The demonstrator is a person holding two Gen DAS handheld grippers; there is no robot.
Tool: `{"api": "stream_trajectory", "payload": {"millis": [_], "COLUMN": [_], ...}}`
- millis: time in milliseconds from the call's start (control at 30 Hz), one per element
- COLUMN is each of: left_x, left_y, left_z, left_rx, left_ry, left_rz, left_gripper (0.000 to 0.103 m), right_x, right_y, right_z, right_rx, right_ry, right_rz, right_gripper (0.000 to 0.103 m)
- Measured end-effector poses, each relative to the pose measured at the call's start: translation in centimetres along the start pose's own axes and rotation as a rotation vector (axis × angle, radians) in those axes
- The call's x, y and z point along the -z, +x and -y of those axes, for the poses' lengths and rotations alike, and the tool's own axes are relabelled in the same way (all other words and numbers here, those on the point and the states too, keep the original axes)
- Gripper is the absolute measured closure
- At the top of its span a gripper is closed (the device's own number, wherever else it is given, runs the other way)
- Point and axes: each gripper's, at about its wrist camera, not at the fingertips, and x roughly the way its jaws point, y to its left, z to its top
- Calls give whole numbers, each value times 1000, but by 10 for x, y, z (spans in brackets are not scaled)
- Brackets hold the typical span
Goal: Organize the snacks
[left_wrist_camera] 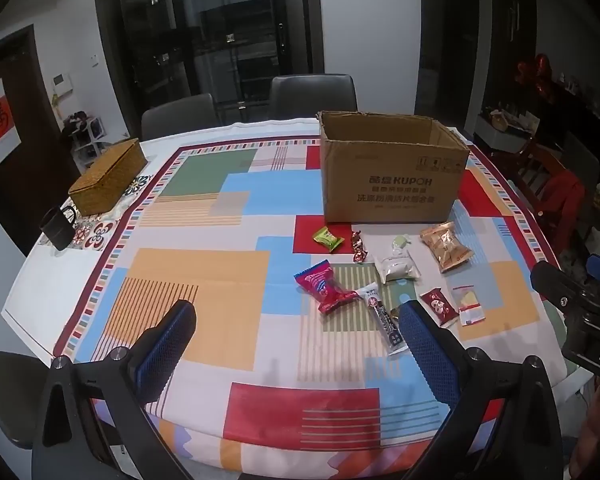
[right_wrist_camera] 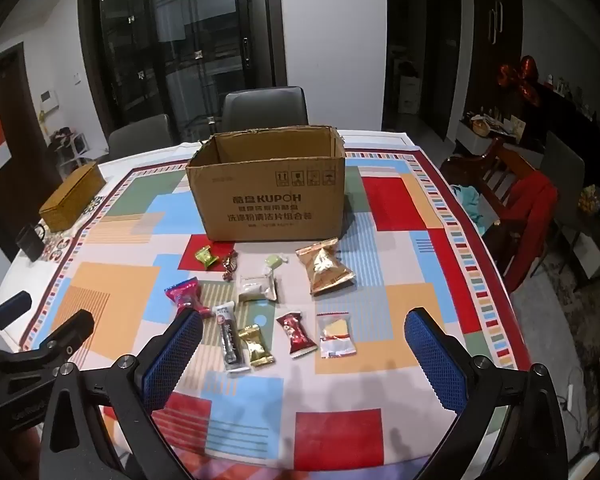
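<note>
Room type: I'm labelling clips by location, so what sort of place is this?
Most likely a home dining room: a table under a patterned cloth, chairs drawn up behind it, tall glass doors, and a sideboard with ornaments.

Both tongs, left point(left_wrist_camera: 300, 332) and right point(right_wrist_camera: 304, 340), wide agape, empty, angled downward.

Woven basket point(left_wrist_camera: 107, 178) beside black mug point(left_wrist_camera: 58, 222); grey chairs point(left_wrist_camera: 312, 94) behind table

"KUPOH" (printed) on cardboard box point(right_wrist_camera: 266, 196)
</note>
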Motion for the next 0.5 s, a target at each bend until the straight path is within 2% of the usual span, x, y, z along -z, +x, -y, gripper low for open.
{"api": "stream_trajectory", "payload": {"millis": [500], "left_x": [-6], "left_y": [-17], "left_z": [-3], "left_rx": [0], "left_ry": [5], "left_rz": [57], "left_gripper": [0], "right_x": [-7], "right_y": [-16], "right_z": [-1], "right_rx": [13], "right_ry": [-25], "right_rz": [38], "right_gripper": [1]}}
